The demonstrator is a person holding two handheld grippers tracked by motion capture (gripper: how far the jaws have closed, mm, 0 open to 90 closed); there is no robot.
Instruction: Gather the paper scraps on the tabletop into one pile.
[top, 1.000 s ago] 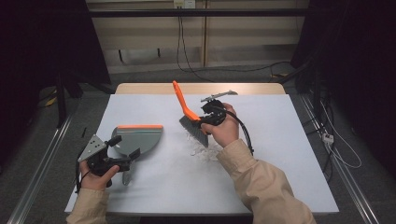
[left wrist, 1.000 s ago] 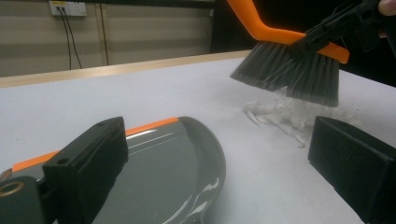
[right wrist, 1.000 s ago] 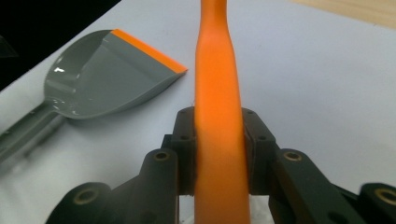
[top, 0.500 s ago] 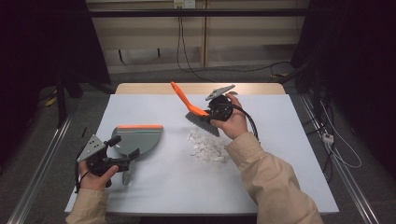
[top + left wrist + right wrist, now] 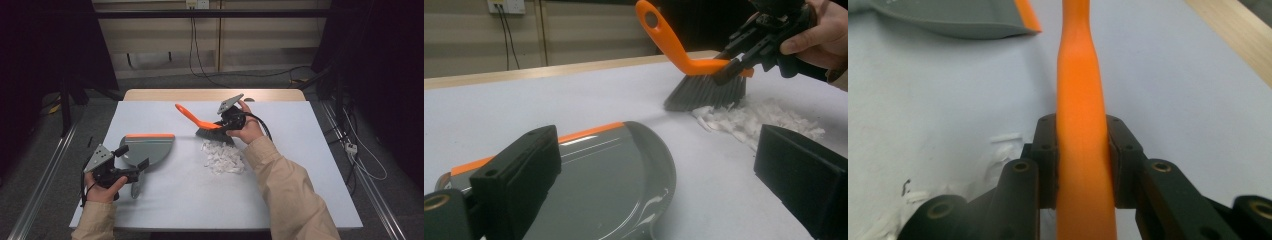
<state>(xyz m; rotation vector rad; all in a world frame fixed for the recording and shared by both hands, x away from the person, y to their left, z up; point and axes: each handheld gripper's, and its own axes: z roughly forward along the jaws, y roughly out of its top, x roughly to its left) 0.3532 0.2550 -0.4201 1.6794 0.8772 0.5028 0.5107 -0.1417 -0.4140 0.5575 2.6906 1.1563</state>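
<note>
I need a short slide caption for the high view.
Right gripper sets brush behind paper scraps; dustpan waits nearby.

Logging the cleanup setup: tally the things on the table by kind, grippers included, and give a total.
Hand brush: 1
Dustpan: 1
Pile of white paper scraps: 1
Handheld grippers: 2, left gripper and right gripper
Total: 5

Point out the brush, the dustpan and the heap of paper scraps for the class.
brush (image 5: 186, 112): high view, on its orange handle.
dustpan (image 5: 150, 150): high view, on its grey pan.
paper scraps (image 5: 222, 157): high view, on the heap's middle.
</note>
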